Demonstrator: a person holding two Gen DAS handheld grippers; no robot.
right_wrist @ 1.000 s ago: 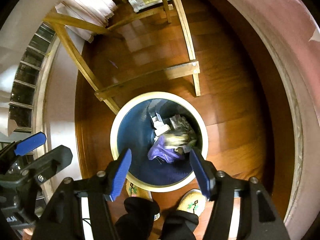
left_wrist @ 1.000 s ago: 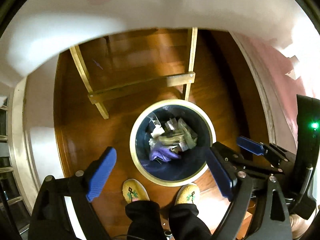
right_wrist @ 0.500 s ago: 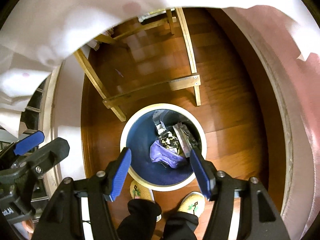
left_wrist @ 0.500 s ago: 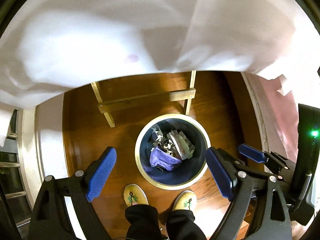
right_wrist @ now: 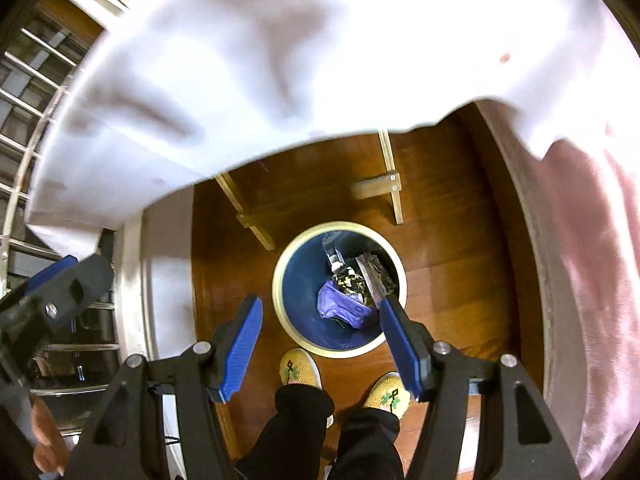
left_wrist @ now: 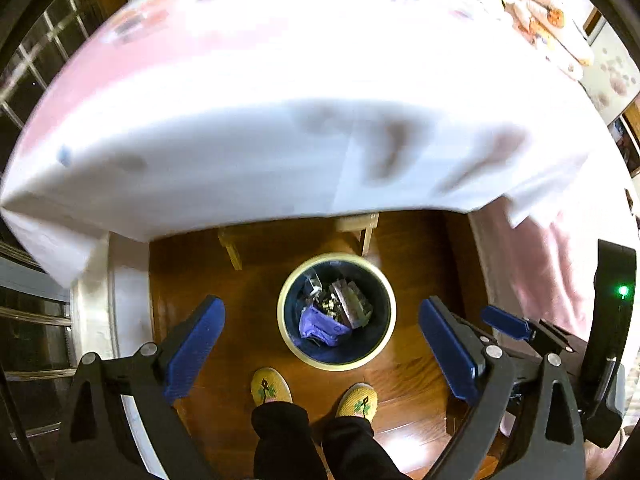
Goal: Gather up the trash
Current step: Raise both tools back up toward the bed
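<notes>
- Both grippers pointed steeply down over the trash bin (left_wrist: 337, 360), which stood on the wooden floor (left_wrist: 420, 256) just ahead of the person's yellow slippers (left_wrist: 271, 386).
- The left gripper (left_wrist: 320, 344) had its blue fingers (left_wrist: 194, 342) spread wide and opening further, with nothing between them; the bin showed only far below through the gap.
- The right gripper (right_wrist: 320, 344) held its fingers (right_wrist: 242, 344) at a middling spread, also empty.
- Trash (left_wrist: 340, 308) lay inside the bin: a purple crumpled piece (right_wrist: 342, 306) and some printed wrappers beside it.
- Judged from this, a drop into the bin looked finished and the step in hand was a return to the counter (left_wrist: 280, 100) for more.
- The next move would call for finding a loose piece on the white cloth, lining one gripper's fingers either side of it, and closing.
- The cloth filled the upper half of both views, blurred and overexposed; its grey smudges could be stains or shadows.
- Items at the counter's far edge (left_wrist: 544, 8) were too small and smeared to name.
- The wooden frame (right_wrist: 394, 184) under the counter was mostly cut off by the hanging cloth.
</notes>
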